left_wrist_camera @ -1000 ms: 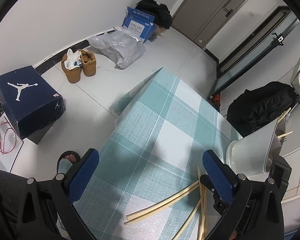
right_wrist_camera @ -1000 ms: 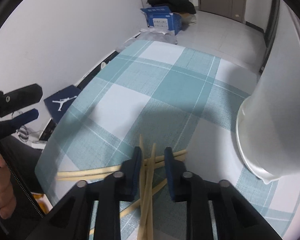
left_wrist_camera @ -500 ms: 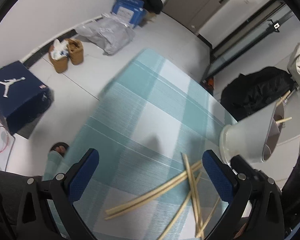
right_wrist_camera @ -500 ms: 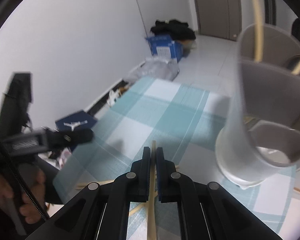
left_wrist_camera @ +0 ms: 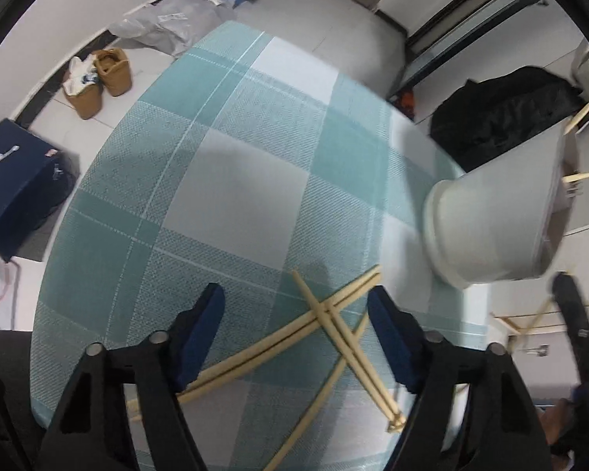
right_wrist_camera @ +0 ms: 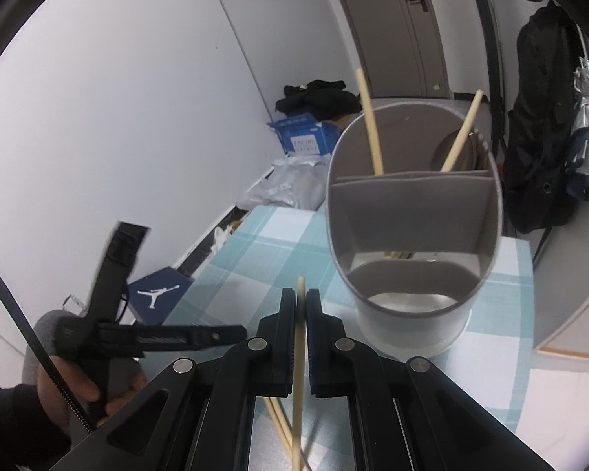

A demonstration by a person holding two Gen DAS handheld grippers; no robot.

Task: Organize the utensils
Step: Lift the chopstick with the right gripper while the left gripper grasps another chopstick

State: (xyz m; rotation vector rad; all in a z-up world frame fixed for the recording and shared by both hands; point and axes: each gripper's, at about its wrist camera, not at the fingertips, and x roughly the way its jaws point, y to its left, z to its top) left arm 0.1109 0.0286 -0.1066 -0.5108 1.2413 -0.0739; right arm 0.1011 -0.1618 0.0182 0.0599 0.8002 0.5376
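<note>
Looking along the left gripper [left_wrist_camera: 294,329], its blue-padded fingers stand wide apart and hold nothing above the teal checked tablecloth [left_wrist_camera: 235,180]. Loose chopsticks [left_wrist_camera: 326,322] lie crossed on the cloth between and just beyond those fingers, near the white utensil holder [left_wrist_camera: 491,227], which stands at the cloth's far right edge with chopstick tips showing at its mouth. A navy shoe box [left_wrist_camera: 15,184] sits on the floor, well apart from the holder.

From the right wrist view, the right gripper [right_wrist_camera: 301,310] is clamped tight on a single chopstick [right_wrist_camera: 299,353], whose tip pokes out just beyond the pads, close to the holder's near rim. The utensil holder [right_wrist_camera: 412,235] has a divider; two chopsticks [right_wrist_camera: 369,125] lean in its far compartment.
</note>
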